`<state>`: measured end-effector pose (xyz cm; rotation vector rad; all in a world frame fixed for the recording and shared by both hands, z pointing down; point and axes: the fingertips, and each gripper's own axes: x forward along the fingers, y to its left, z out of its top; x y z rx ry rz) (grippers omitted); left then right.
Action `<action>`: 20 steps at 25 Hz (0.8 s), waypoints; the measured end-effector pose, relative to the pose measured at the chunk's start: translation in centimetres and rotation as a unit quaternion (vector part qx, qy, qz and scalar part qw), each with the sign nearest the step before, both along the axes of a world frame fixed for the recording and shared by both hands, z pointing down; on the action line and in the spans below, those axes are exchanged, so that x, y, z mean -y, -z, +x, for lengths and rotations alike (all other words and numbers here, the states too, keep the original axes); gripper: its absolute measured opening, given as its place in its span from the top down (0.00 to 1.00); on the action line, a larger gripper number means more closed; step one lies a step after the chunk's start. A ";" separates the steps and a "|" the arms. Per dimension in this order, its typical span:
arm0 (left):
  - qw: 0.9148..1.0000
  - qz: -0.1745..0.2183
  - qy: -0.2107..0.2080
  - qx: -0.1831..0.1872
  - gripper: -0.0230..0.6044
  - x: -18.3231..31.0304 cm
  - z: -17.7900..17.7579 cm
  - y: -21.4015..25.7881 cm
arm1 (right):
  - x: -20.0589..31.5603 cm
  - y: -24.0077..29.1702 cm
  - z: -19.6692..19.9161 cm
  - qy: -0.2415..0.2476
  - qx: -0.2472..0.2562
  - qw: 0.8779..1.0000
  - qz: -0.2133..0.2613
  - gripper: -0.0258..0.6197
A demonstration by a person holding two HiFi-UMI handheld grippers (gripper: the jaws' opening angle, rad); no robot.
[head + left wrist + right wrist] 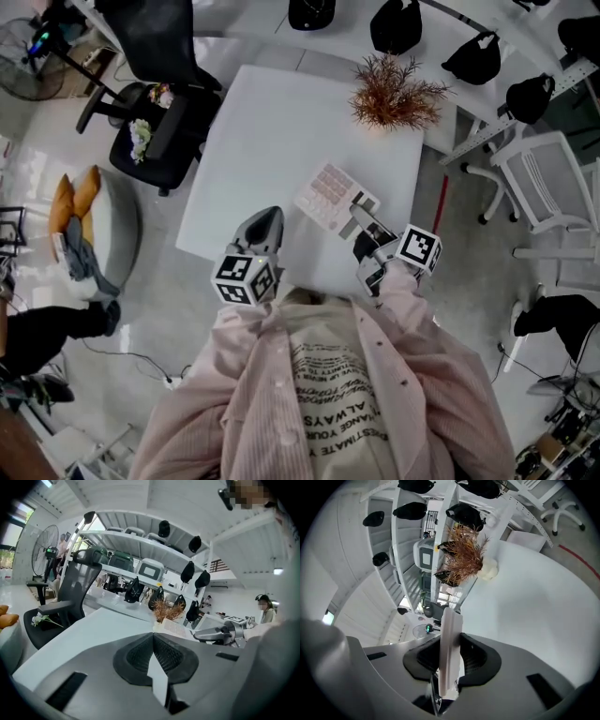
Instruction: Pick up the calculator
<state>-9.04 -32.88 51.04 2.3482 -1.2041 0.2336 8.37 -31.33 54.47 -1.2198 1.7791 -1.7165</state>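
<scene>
Two grippers hover over the desk's (262,131) near edge: the right gripper (364,217) clamps the calculator (328,192) edge-on, and the left gripper's (264,220) jaws meet, empty.

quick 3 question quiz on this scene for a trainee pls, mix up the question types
1. Multiple choice: what is clamped in the right gripper? A) a cap B) the calculator C) nothing
2. True or false: the left gripper has its jaws spread wide around a stapler.
3. Fill in: at the far corner of the table stands a ____.

Key
1. B
2. False: its jaws are together with nothing between them.
3. dried plant
</scene>
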 end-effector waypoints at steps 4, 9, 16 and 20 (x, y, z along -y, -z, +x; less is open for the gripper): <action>1.000 0.024 0.004 -0.009 0.96 0.3 -0.6 2.3 | -0.1 1.9 0.5 -0.011 0.001 1.000 0.017 0.83; 0.998 0.062 0.010 -0.010 0.96 0.7 -1.3 5.0 | 0.0 4.3 0.8 -0.027 0.021 0.999 0.040 0.83; 0.995 0.095 0.012 0.003 0.96 0.1 -1.8 7.2 | -0.2 7.1 1.6 -0.041 0.043 0.996 0.069 0.83; 0.993 0.114 0.025 0.006 0.96 0.1 -2.3 8.6 | -0.2 8.3 2.2 -0.052 0.061 0.994 0.079 0.83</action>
